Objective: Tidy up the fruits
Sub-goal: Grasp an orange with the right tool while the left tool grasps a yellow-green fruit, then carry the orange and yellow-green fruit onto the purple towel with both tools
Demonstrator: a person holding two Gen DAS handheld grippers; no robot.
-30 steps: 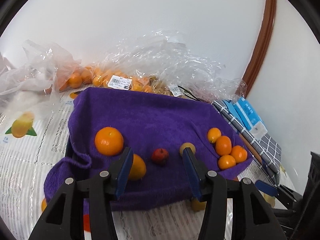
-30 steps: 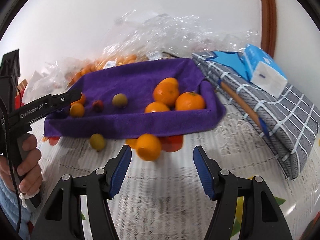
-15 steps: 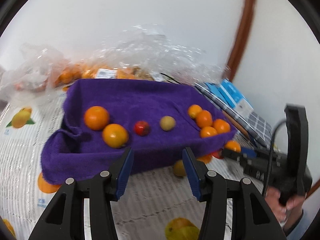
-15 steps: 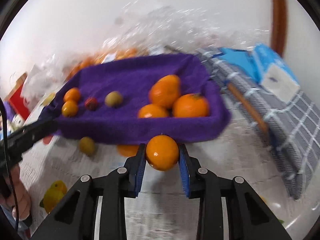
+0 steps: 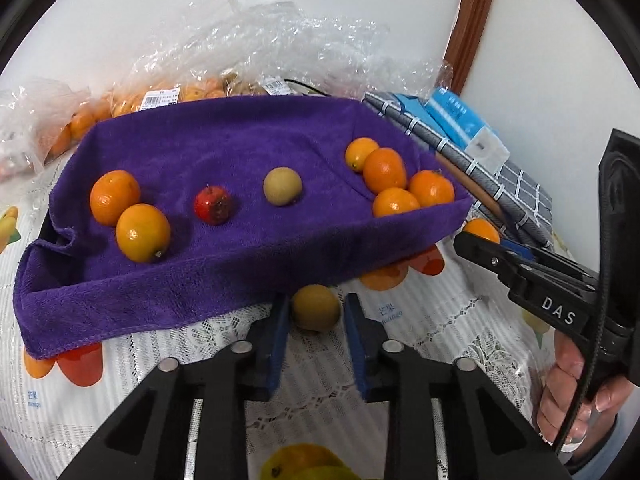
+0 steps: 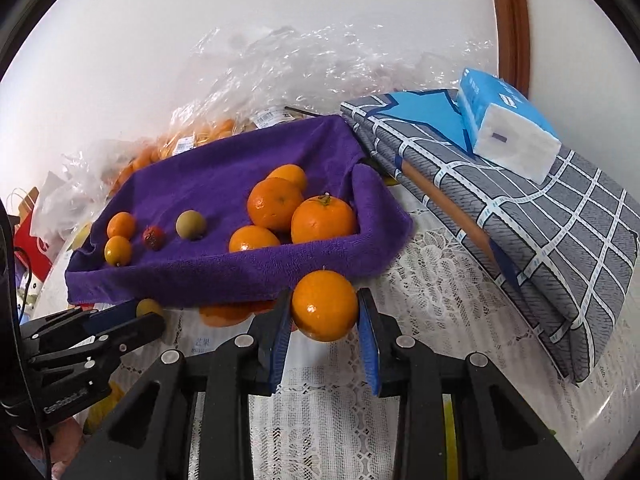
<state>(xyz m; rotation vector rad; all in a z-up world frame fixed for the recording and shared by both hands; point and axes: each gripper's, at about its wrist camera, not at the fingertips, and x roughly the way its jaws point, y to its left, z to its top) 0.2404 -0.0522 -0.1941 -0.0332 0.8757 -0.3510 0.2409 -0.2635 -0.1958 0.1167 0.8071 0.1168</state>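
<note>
A tray lined with a purple towel point(image 5: 240, 280) point(image 6: 224, 268) holds several oranges at its right end point(image 5: 384, 170), two oranges at its left end point(image 5: 142, 232), a small red fruit point(image 5: 213, 205) and a brownish-yellow round fruit point(image 5: 282, 186). My right gripper point(image 6: 325, 314) is shut on an orange point(image 6: 325, 306), held just in front of the tray's front wall. My left gripper point(image 5: 316, 314) has its pads on either side of a brownish-yellow fruit point(image 5: 316, 307) on the tablecloth, close to it, with narrow gaps showing.
Clear plastic bags of oranges point(image 5: 160, 96) lie behind the tray against the wall. A folded grey checked cloth point(image 6: 540, 216) with a blue tissue pack point(image 6: 508, 128) lies to the right. The white lace tablecloth point(image 6: 440, 280) carries printed fruit pictures.
My left gripper has moved forward and narrowed around the brownish-yellow fruit on the cloth. My right gripper keeps its hold on the orange and has lifted it slightly.
</note>
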